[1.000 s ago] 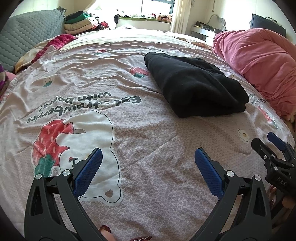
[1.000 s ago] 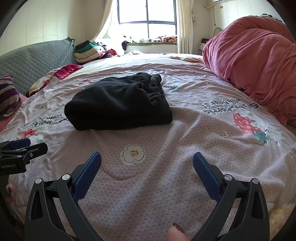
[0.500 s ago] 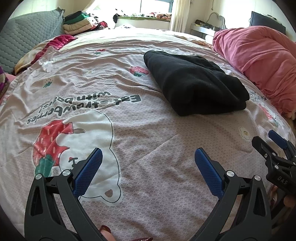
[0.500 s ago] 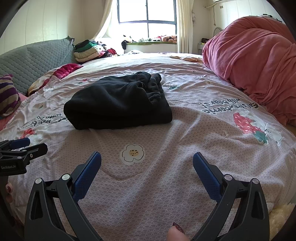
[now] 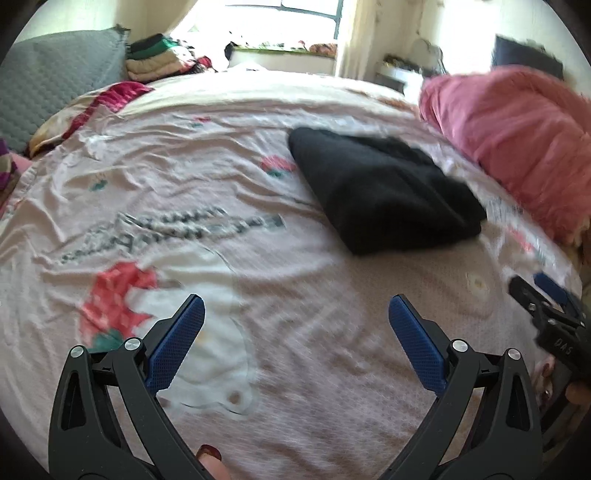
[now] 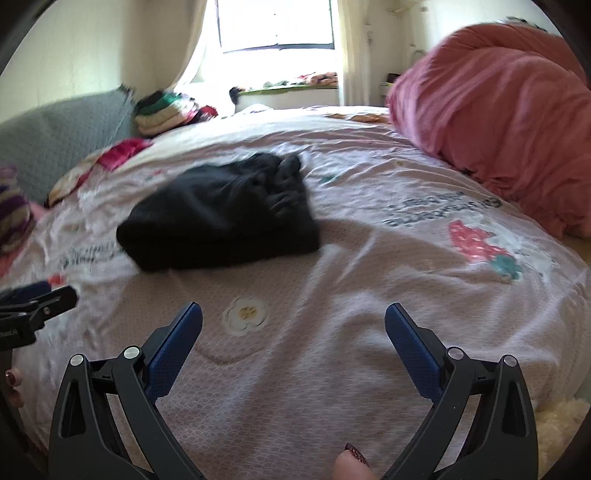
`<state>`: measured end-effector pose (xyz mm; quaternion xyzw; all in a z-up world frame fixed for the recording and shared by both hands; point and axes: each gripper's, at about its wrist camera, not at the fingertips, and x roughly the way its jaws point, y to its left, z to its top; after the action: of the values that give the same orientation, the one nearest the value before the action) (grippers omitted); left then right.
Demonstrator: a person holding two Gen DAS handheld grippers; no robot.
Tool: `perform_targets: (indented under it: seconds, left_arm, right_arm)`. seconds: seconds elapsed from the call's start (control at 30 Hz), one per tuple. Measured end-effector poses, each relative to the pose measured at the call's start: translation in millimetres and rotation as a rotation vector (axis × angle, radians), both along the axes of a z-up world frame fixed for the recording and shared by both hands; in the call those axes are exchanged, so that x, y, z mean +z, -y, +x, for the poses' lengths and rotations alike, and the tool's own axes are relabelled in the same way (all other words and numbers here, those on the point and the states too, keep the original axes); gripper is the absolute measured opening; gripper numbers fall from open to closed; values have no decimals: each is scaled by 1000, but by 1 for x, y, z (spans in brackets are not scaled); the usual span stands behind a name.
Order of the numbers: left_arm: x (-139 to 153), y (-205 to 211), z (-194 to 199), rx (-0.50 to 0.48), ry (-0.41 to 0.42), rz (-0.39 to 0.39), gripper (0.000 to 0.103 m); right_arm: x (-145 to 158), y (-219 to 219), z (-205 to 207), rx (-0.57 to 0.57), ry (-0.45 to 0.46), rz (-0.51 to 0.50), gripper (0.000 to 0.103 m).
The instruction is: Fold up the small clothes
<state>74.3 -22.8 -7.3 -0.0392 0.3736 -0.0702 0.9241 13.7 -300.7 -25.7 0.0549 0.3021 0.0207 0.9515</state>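
A folded black garment (image 5: 384, 192) lies on the pink printed bedsheet (image 5: 207, 177), ahead and to the right in the left wrist view. The right wrist view shows the black garment (image 6: 221, 218) ahead and to the left. My left gripper (image 5: 295, 325) is open above the sheet, well short of the garment, nothing between its blue pads. My right gripper (image 6: 293, 326) is open too, empty, near a printed flower (image 6: 245, 314). Each gripper shows at the edge of the other's view: the right gripper (image 5: 543, 295), the left gripper (image 6: 40, 295).
A bulky pink duvet (image 6: 498, 122) is heaped along the bed's right side. A grey quilted headboard (image 5: 51, 81) and a stack of folded clothes (image 5: 159, 62) stand at the far left. A striped pillow (image 6: 13, 210) lies at the left edge. A window (image 6: 277, 26) is behind.
Both views have blurred and tilted up a little, so both grippers are moving. The garment sits slightly farther off in each view. Both grippers stay open.
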Motion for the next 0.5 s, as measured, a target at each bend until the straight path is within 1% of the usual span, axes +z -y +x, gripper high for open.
perform_targets:
  seconds: [0.07, 0.13, 0.17, 0.23, 0.27, 0.3, 0.33, 0.37, 0.43, 0.47, 0.5]
  left_arm:
    - [10, -26, 7, 66, -7, -18, 94]
    - [21, -67, 17, 146, -33, -42, 94]
    - [25, -86, 20, 172, -37, -51, 94]
    - [37, -150, 29, 282, -52, -12, 94]
    - [39, -174, 30, 322, -58, 3, 94]
    - [41, -209, 31, 380, -59, 24, 94]
    - [42, -241, 31, 435, -65, 64, 94]
    - [40, -269, 31, 489, -73, 104, 94]
    - [33, -340, 28, 625, -110, 156, 94]
    - [29, -366, 25, 679, -119, 154, 94]
    - [23, -405, 20, 751, -135, 137, 94]
  right_arm:
    - [18, 22, -7, -56, 34, 46, 98]
    - [46, 61, -21, -166, 89, 73, 98]
    - [60, 82, -29, -240, 116, 63, 98]
    - [86, 143, -54, -466, 168, 5, 98]
    - [91, 167, -62, -545, 173, -14, 98]
    - [94, 205, -76, -660, 169, -38, 98]
    - [89, 239, -85, -751, 141, -60, 98]
    - [78, 275, -93, -850, 72, -83, 98]
    - [53, 329, -109, -998, -35, -96, 98]
    - [39, 353, -119, -1067, -64, -89, 98]
    - [21, 380, -134, -1159, -88, -76, 98]
